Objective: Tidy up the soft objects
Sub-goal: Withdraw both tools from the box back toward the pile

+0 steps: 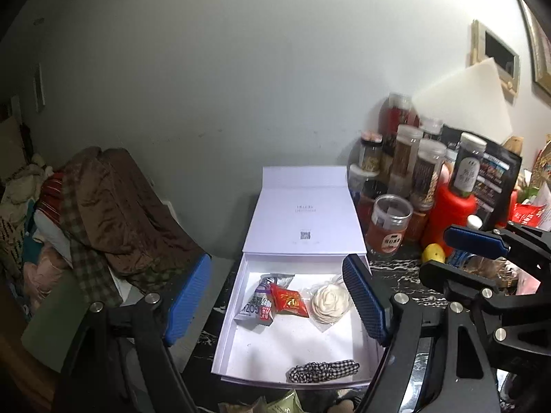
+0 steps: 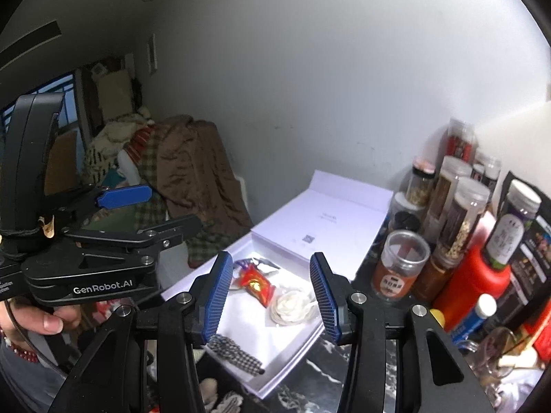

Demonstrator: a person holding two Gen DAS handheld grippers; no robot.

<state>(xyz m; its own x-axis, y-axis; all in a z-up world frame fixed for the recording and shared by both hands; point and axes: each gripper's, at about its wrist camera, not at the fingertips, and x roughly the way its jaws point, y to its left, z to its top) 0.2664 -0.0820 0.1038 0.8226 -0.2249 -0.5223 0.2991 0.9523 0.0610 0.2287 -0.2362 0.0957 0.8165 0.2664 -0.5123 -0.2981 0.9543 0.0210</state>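
Both grippers, left (image 1: 280,301) and right (image 2: 272,296), hover with fingers apart, empty. Open white box (image 1: 241,351): checked scrunchie (image 1: 322,371) at its 6 o'clock rim, packets (image 1: 272,301) at 12; centre bare.

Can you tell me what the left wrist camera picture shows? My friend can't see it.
An open white box holds a checked scrunchie, a cream fabric flower and two snack packets. The left gripper hangs open above it, holding nothing.

You are in a lived-in home: clothes and blankets (image 1: 113,213) lie heaped at the left, food jars (image 2: 447,213) crowd a dark marble-patterned counter (image 1: 396,275), and framed pictures (image 1: 496,55) hang on the wall.
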